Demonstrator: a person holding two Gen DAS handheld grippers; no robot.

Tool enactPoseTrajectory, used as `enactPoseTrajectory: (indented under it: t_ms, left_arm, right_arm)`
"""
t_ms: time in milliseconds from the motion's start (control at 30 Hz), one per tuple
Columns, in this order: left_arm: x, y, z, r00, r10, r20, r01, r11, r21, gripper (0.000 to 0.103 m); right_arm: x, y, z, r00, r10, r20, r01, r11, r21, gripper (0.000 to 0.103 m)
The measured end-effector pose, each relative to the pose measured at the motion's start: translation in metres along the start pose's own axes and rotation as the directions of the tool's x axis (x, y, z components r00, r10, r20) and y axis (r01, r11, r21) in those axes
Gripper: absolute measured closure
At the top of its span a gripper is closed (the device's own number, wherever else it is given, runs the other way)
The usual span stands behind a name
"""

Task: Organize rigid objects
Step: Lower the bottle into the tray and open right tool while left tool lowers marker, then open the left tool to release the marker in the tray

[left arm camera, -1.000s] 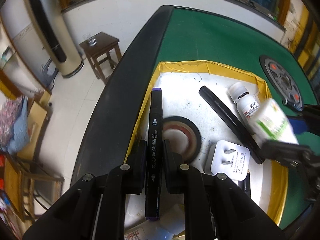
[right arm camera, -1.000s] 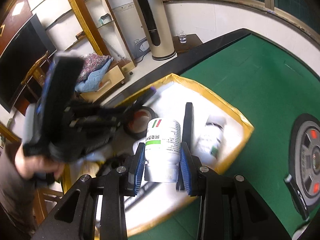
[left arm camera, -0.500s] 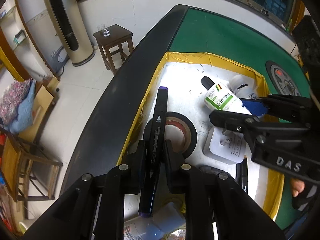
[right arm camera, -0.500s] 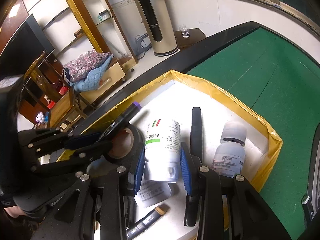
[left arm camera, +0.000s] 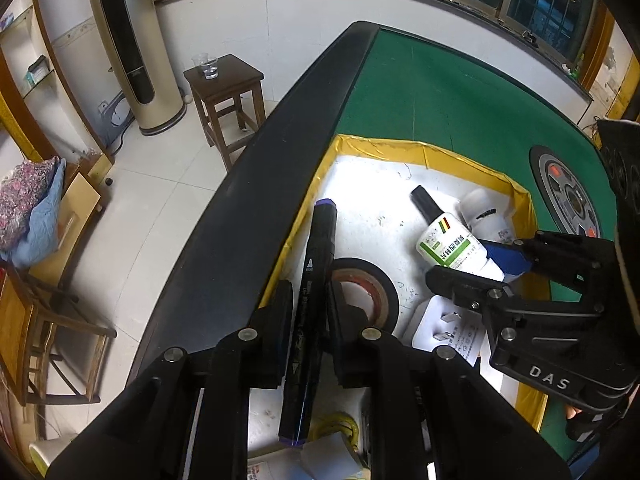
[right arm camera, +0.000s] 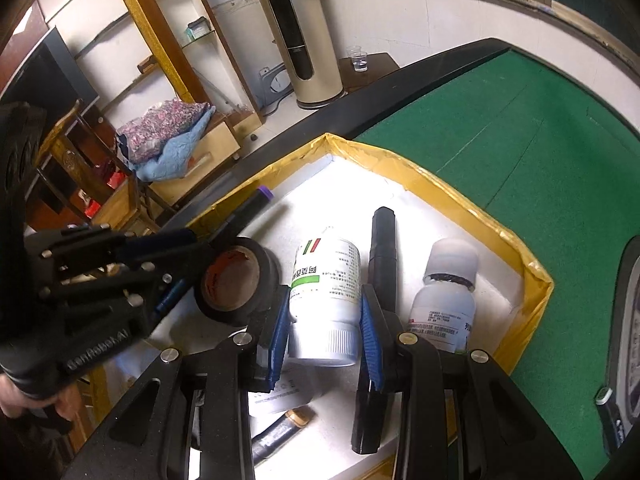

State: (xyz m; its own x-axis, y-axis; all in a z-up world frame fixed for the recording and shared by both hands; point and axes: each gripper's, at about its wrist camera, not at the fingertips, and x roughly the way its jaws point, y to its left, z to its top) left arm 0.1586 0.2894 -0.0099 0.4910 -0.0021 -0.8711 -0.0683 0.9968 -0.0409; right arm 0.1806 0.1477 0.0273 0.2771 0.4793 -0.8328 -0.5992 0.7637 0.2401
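Over the tray's left side, the left hand-held gripper [left arm camera: 306, 312] is clamped on a black marker [left arm camera: 308, 312] above the tape roll [left arm camera: 366, 292]. Further right, the right hand-held gripper [right arm camera: 324, 320] grips a white pill bottle [right arm camera: 325, 300] low over the yellow-rimmed tray [right arm camera: 536, 280]. Both seem mid-placement; next, each needs a free spot, then release.

Tray's far corner [right arm camera: 352, 176] free; tape roll [right arm camera: 236, 280], bottles crowd near part
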Motion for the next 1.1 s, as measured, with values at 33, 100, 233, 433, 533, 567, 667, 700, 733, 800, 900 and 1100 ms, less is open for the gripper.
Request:
enactPoseTrajectory:
  t_ms: [33, 100, 233, 433, 533, 567, 667, 700, 733, 800, 900, 1100]
  left_arm:
    - [-0.002, 0.001, -0.001, 1.000, -0.003, 0.007, 0.003, 1.000, -0.001, 0.088]
    - [-0.005, 0.005, -0.005, 1.000, -0.006, 0.012, 0.006, 1.000, -0.010, 0.088]
    - [-0.006, 0.006, -0.012, 1.000, -0.001, 0.010, 0.001, 1.000, -0.007, 0.088]
    - [-0.012, 0.002, -0.021, 1.000, 0.004, 0.011, -0.004, 1.000, -0.013, 0.088]
    - [-0.014, 0.003, -0.025, 1.000, 0.003, 0.013, -0.003, 1.000, -0.025, 0.088]
    - [-0.014, 0.004, -0.026, 1.000, 0.003, 0.012, -0.003, 1.000, -0.027, 0.088]
    - [-0.014, 0.004, -0.027, 1.000, -0.002, 0.012, 0.002, 0.999, -0.032, 0.088]
    - [-0.014, 0.003, -0.028, 1.000, -0.002, 0.011, 0.002, 1.000, -0.031, 0.088]
    - [-0.015, 0.003, -0.028, 1.000, -0.004, 0.013, 0.005, 1.000, -0.030, 0.088]
    - [-0.016, 0.002, -0.028, 1.000, -0.006, 0.018, 0.007, 1.000, -0.028, 0.088]
    - [-0.018, 0.002, -0.029, 0.999, 0.002, 0.035, -0.001, 0.999, -0.034, 0.088]
    - [-0.034, -0.006, -0.037, 0.997, -0.014, 0.078, 0.015, 1.000, -0.020, 0.088]
  right_arm:
    - [0.001, 0.000, 0.000, 1.000, -0.008, -0.002, 0.008, 1.000, -0.006, 0.073]
    - [0.003, 0.001, 0.002, 1.000, -0.001, -0.007, 0.001, 1.000, 0.003, 0.073]
    - [0.000, 0.005, 0.006, 1.000, 0.015, 0.015, -0.015, 1.000, 0.011, 0.066]
    - [0.008, 0.031, 0.013, 1.000, -0.008, 0.018, 0.009, 0.998, -0.068, 0.053]
    - [0.017, 0.041, 0.014, 0.999, -0.052, 0.005, 0.053, 0.991, -0.119, 0.050]
    - [0.019, 0.043, 0.015, 0.998, -0.067, -0.003, 0.066, 0.988, -0.139, 0.050]
    - [0.027, 0.049, 0.015, 0.990, -0.140, -0.026, 0.132, 0.970, -0.202, 0.046]
    - [0.025, 0.046, 0.015, 0.989, -0.147, -0.017, 0.141, 0.971, -0.191, 0.046]
    - [0.024, 0.045, 0.016, 0.986, -0.169, -0.012, 0.164, 0.970, -0.179, 0.046]
    - [0.014, 0.039, 0.016, 0.961, -0.270, 0.061, 0.276, 0.950, -0.147, 0.046]
    - [-0.004, 0.028, 0.015, 0.970, -0.223, 0.095, 0.231, 0.970, -0.080, 0.046]
    - [-0.041, 0.020, -0.002, 0.979, -0.131, 0.156, 0.137, 0.990, -0.026, 0.045]
